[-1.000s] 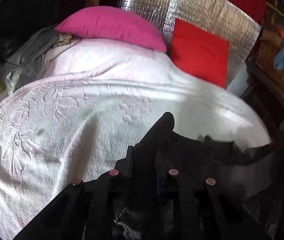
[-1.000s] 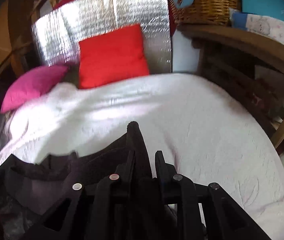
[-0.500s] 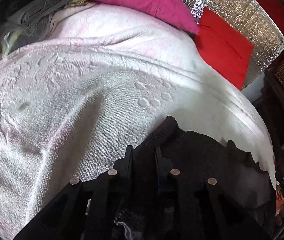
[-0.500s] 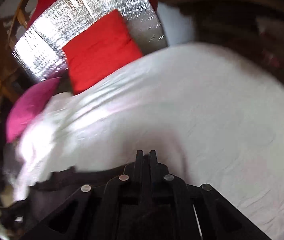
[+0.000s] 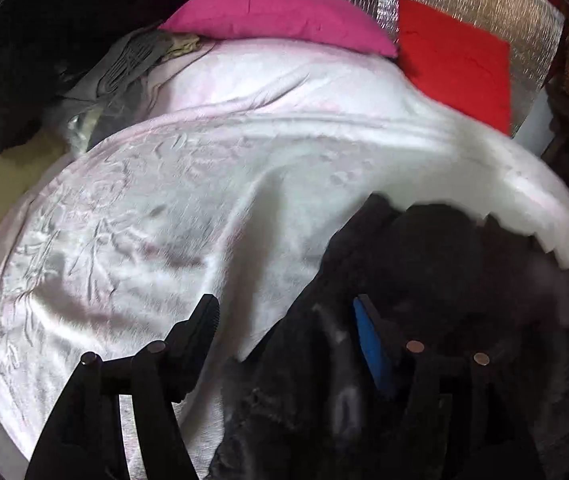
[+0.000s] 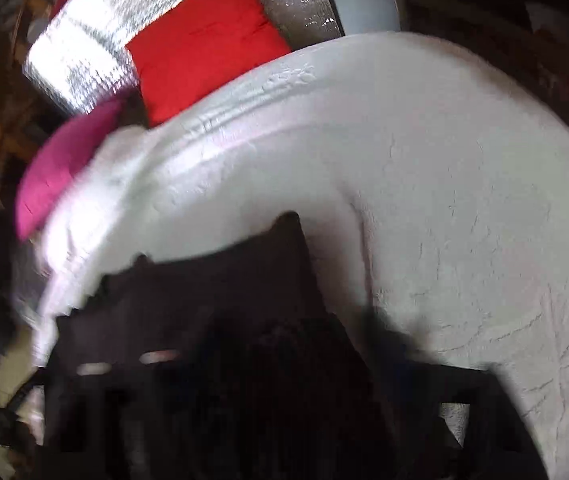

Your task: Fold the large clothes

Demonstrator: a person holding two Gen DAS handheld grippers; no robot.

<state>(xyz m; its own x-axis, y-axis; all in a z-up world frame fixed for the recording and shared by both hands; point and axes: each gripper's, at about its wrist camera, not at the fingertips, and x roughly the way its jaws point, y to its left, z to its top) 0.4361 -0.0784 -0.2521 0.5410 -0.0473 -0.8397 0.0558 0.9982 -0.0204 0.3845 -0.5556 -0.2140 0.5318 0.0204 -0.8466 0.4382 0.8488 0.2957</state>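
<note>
Tongs [image 5: 284, 320] on the left are gaping wide beside the limp, soft black garment [image 5: 424, 280]; the right pair's state is blurred, best gripped at an edge.

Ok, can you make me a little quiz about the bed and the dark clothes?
1. True or false: in the left wrist view, the pink pillow lies to the right of the red cushion.
2. What colour is the garment on the white bedspread? A white, B black, C yellow.
3. Fill in: the left gripper has its jaws ____.

Key: 1 false; 2 B; 3 open.
</note>
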